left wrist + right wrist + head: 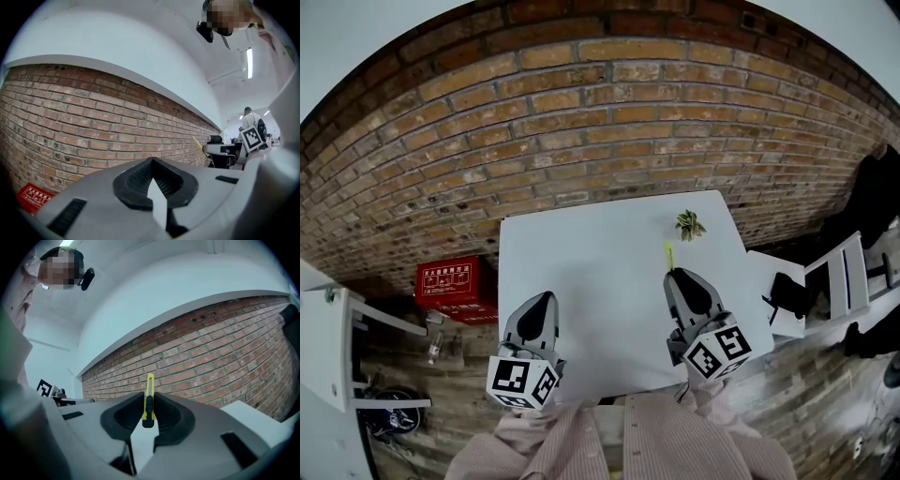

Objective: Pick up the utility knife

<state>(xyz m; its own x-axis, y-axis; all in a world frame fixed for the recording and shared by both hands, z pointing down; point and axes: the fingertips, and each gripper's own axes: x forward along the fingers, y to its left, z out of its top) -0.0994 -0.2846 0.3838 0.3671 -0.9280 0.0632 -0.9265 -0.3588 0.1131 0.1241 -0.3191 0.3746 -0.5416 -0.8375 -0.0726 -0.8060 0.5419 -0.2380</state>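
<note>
My right gripper (pixel 149 404) clamps the yellow utility knife (pixel 149 392) clear of the white table (pixel 600 272), so the pickup looks done, while my left gripper (pixel 152 163) stays out of it, closed on nothing.
</note>
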